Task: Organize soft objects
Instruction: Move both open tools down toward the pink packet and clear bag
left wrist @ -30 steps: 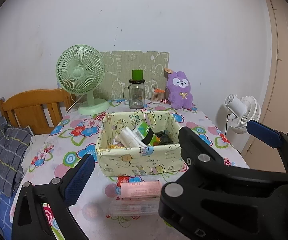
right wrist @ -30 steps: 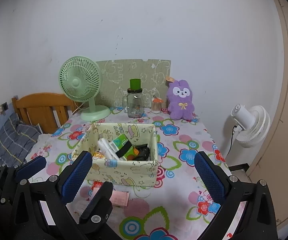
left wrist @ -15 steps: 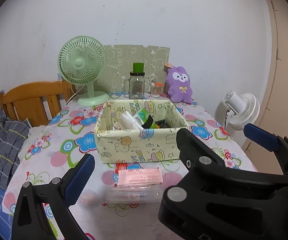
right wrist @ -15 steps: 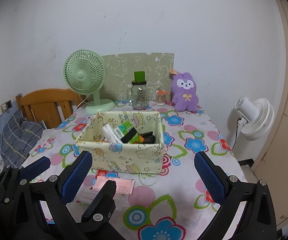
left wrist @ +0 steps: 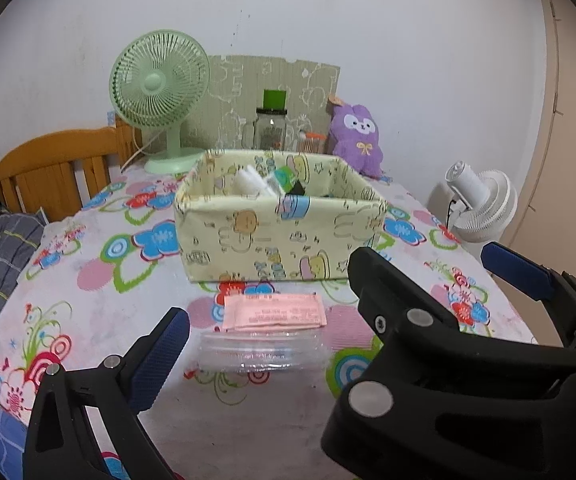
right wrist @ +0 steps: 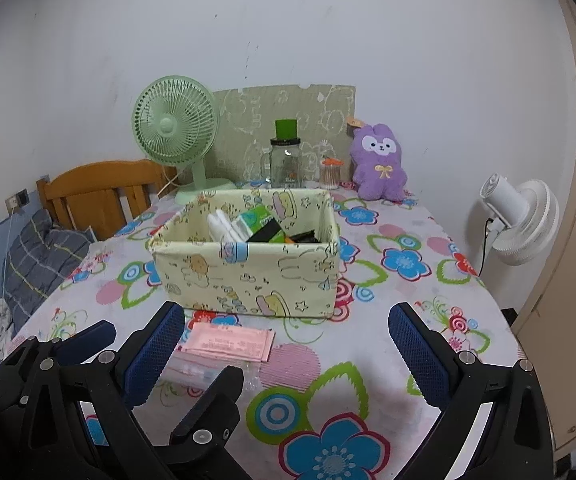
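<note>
Both grippers dropped lower & closer to table vs 1 s ago. Left gripper (left wrist: 328,300) spread, empty, lining up on pink packet (left wrist: 273,311). Right gripper (right wrist: 288,344) spread, empty. Fabric box (left wrist: 271,236) just behind; pickup likely next.

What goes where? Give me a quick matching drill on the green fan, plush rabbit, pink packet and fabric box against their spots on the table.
Things:
1. green fan
2. plush rabbit
3. pink packet
4. fabric box

Places:
A. mid-table, holding small items
B. back left, by the wall
C. flat on the cloth in front of the box
D. back right, by the wall

Pairs: 1-B, 2-D, 3-C, 4-A
</note>
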A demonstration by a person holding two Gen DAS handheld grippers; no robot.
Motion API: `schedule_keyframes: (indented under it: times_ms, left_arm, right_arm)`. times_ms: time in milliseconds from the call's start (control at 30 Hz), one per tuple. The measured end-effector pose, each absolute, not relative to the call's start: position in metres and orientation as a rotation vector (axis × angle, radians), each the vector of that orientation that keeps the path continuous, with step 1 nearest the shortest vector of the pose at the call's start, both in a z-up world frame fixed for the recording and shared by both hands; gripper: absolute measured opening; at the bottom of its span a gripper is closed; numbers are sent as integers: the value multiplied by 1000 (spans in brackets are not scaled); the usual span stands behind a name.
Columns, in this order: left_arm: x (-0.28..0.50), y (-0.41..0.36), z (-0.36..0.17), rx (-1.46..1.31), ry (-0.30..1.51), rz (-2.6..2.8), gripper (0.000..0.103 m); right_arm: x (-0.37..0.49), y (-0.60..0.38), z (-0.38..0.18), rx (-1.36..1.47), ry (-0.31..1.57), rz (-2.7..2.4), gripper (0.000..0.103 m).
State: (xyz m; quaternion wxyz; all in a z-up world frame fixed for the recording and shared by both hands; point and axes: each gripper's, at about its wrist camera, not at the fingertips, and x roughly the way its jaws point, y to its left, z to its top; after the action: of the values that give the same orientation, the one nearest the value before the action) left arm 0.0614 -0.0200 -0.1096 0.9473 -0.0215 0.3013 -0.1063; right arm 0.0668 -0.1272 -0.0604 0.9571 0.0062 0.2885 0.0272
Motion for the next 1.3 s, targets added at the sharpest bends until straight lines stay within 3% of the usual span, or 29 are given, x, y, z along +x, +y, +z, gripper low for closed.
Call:
schedule_keyframes:
  times_ms: [667, 1300]
  left_arm:
    - [82, -12, -159, -31, 721, -200, 103]
    - [97, -4, -168, -47, 761, -187, 103]
  right_arm:
    - [93, -120, -120, 9, 720, 112, 103]
    - [115, -121, -141, 42, 789, 142, 103]
